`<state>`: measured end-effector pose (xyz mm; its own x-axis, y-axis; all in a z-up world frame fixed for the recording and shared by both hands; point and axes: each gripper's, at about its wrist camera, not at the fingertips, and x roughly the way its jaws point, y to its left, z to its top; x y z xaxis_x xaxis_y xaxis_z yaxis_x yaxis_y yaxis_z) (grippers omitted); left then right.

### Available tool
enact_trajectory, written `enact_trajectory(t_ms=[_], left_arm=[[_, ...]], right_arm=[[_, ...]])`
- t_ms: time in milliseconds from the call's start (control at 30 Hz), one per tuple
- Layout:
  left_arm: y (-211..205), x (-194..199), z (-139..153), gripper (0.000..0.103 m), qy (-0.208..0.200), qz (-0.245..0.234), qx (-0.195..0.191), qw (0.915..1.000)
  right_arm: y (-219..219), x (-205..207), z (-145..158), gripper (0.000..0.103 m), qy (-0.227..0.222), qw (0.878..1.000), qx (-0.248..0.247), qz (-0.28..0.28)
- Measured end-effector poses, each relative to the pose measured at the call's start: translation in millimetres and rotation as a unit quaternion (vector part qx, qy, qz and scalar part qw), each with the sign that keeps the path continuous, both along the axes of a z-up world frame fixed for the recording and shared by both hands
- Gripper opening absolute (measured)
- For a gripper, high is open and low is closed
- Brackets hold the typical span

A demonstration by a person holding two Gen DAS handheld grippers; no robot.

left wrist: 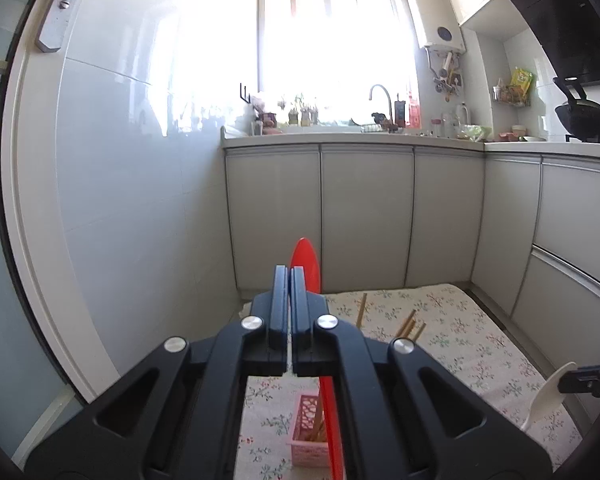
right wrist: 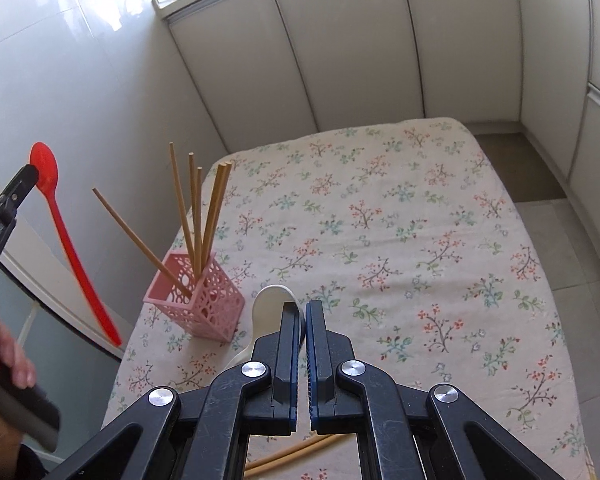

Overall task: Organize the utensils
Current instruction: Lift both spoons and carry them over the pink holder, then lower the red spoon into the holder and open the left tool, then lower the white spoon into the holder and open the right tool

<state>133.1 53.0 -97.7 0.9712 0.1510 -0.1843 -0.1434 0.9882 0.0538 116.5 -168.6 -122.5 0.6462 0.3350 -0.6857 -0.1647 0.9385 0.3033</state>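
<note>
Left wrist view: the left claw is clamped together on a long red plastic spoon, whose bowl stands up beyond the fingertips while its thin handle runs down under the claw toward the near edge. Below it sits a pink perforated plastic holder on the worktop, which is covered with a floral cloth. Wooden chopsticks poke up from behind the claw body (their lower ends are hidden). At the far right edge, the right claw grips a white plastic spoon by its bowl, handle hanging down.

Right wrist view: the right claw is closed on the white plastic spoon, the bowl showing just left of the fingertips. The pink holder stands near the left edge of the worktop, just left of the white spoon, with several wooden chopsticks upright or leaning in it. Further left, the left claw pinches the red spoon at its bowl, handle slanting down beside the worktop, apart from the holder. A hand holds that gripper's handle.
</note>
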Motion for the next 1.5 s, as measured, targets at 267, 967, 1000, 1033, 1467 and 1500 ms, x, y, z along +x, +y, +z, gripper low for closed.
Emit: enact_trajectory(t_ms=[267, 967, 1000, 1033, 1467, 1500], left_arm=[[-29, 30, -25, 0.001, -0.032, 0.007, 0.066, 0.9973], [-14, 27, -34, 0.042, 0.070, -0.044, 0.019, 0.9964], [-11, 22, -29, 0.043, 0.076, -0.046, 0.012, 0.9959], [-8, 21, -26, 0.046, 0.084, -0.046, 0.005, 0.9953], [38, 13, -43, 0.076, 0.296, 0.020, -0.030, 0.9546], [40, 14, -48, 0.076, 0.309, 0.025, -0.027, 0.9504]], right_arm=[[-4, 13, 1, 0.003, -0.003, 1.000, 0.023, -0.019], [-3, 30, 8, 0.003, -0.035, 0.998, 0.021, -0.041], [0, 30, 11, 0.003, -0.040, 0.998, 0.019, -0.041], [2, 30, 13, 0.003, -0.045, 0.998, 0.017, -0.041], [82, 45, 24, 0.003, -0.111, 0.993, -0.038, -0.007], [90, 48, 21, 0.003, -0.113, 0.993, -0.046, -0.004]])
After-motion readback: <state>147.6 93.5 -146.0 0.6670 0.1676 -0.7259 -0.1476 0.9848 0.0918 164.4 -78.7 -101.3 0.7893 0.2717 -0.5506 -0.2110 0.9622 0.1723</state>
